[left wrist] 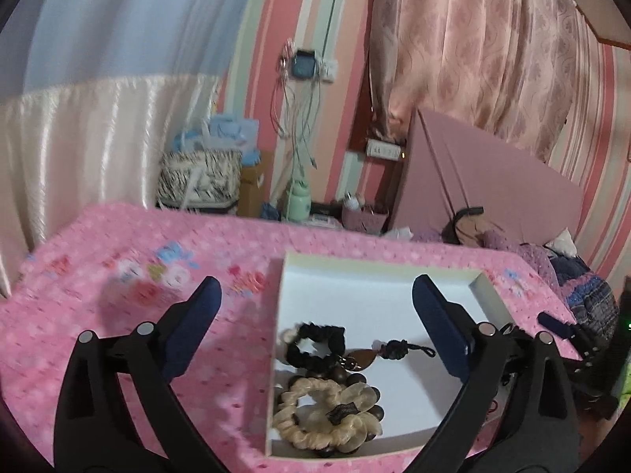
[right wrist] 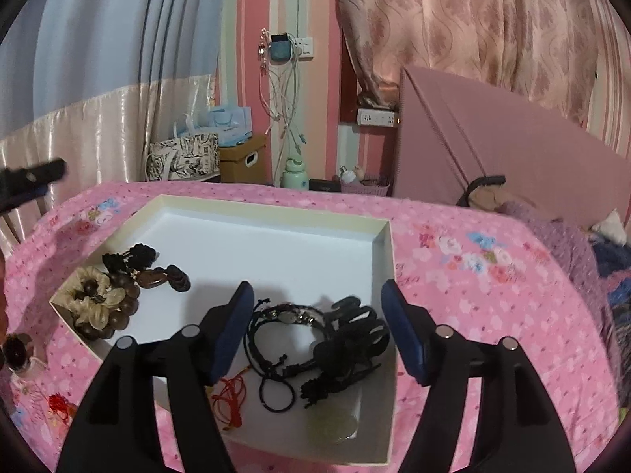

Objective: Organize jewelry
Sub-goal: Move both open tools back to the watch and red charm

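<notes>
The right claw (right wrist: 317, 321), jaws apart and empty, hovers directly over the black cords (right wrist: 284, 339) at the near end of the box (right wrist: 268, 207), nearer them than the equally open left claw (left wrist: 315, 307).

Bare white floor is seen in the back half of the box (right wrist: 384, 260), so room is left there; the box is ringed by low walls. The left corner is filled by a cream scrunchie (right wrist: 92, 301), brown beads (right wrist: 118, 317) and a black scrunchie (right wrist: 136, 256); the near right corner is taken up by black cords (right wrist: 276, 335) and a black hair clip (right wrist: 355, 335). Open pink cloth (right wrist: 493, 315) is spread right of the box; a small bottle (right wrist: 17, 352) is stood by the left edge.
</notes>
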`<move>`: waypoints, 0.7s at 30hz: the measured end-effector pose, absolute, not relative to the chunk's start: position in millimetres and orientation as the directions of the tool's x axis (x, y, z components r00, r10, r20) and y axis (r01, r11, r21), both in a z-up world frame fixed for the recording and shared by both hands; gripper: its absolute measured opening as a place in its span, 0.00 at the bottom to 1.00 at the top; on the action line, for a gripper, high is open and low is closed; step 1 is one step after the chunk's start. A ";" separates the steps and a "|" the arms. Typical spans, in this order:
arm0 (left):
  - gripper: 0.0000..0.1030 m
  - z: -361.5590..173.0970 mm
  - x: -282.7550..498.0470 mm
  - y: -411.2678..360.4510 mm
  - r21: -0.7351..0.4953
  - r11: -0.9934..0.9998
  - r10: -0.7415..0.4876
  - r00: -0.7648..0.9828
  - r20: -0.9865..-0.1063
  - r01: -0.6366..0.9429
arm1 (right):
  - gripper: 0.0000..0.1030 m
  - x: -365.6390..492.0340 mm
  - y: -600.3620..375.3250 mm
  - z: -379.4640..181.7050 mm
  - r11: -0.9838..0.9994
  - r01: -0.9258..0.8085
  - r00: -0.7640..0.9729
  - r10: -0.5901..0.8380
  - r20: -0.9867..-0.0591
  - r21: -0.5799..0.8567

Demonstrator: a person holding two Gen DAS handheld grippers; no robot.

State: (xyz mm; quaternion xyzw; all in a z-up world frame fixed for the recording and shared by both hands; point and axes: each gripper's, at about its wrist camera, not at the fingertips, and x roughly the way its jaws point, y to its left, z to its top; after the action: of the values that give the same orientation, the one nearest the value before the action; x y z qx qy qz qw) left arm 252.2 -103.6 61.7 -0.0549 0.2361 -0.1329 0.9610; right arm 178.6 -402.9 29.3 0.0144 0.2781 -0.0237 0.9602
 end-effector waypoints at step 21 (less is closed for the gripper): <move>0.96 -13.6 187.6 13.5 -0.047 0.982 -0.177 0.810 -0.559 0.183 | 0.68 164.8 -408.9 36.6 0.988 0.155 0.838 -0.122 -0.531 0.017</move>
State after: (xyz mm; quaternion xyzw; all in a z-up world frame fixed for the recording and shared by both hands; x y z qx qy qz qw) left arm 187.6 13.5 -13.6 0.0044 0.2932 -0.0946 0.9514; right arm 164.8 -408.9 36.6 0.0294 0.2749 -0.0723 0.9583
